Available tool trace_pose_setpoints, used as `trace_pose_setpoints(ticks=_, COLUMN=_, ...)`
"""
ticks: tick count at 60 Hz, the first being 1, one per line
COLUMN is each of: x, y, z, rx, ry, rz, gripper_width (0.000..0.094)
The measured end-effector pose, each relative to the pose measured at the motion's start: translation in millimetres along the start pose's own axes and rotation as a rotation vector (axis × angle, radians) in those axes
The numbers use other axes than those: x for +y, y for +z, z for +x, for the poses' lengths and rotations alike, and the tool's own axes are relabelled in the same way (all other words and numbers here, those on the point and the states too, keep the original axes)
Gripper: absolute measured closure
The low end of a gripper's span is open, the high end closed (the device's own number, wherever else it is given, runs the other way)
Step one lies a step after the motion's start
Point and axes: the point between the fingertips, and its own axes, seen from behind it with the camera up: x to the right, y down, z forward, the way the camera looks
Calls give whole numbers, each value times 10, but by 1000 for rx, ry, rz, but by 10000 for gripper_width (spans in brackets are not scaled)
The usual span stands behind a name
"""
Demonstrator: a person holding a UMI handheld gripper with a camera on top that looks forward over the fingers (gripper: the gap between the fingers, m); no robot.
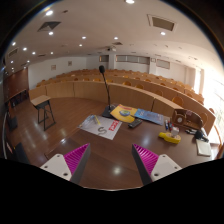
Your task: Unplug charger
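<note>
Charger-wise, I honestly can't pick one out from where things stand; if it's anywhere it's buried in the clutter on the far side of the table, too small to make out, so no plug or cable I could swear to. Biggest thing around is the room itself, a lecture hall with curved rows of wooden benches [95, 88] running along the back wall and bright ceiling lights overhead. Then there's the big wooden table [60, 135] the gripper hangs over, shiny top. A black gooseneck microphone [103, 80] stands up near its far edge. Beyond the fingers lie a printed sheet [100, 126], a yellow ring-shaped thing [124, 112] on something blue, a small yellow object [169, 138] off to the right, and a pale flat item [203, 147] further right again. Off to the left, a small desk [42, 102] stands apart on the floor. The gripper [110, 160] is spread wide, pink pads [75, 158] facing each other with bare tabletop between them, holding nothing at all.
</note>
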Motion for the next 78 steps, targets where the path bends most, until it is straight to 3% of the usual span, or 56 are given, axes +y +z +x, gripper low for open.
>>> trace_pose_setpoints(ticks=16, x=800, y=552, z=655, rx=25, ry=47, rz=-139, gripper_width=77)
trace_pose_setpoints(ticks=26, x=1259, y=1105, z=1692, rx=139, ry=94, rz=-199, gripper_width=79)
trace_pose_setpoints(ticks=42, x=966, y=1963, z=3628, rx=376, ry=162, rz=-86, gripper_width=79)
trace_pose_setpoints(ticks=48, x=720, y=2331, z=4056, rx=404, ry=201, rz=-7, gripper_width=83)
trace_pose_setpoints(ticks=57, x=558, y=2836, z=4381, rx=412, ry=223, rz=20, gripper_width=100)
trace_pose_setpoints(ticks=63, x=589, y=3116, z=4438, rx=408, ry=224, rz=3, gripper_width=216)
trace_pose_setpoints(ticks=69, x=579, y=3177, z=4552, rx=438, ry=231, rz=15, gripper_width=548)
trace_pose_setpoints(ticks=78, x=587, y=3185, z=4552, rx=447, ry=239, rz=14, gripper_width=641)
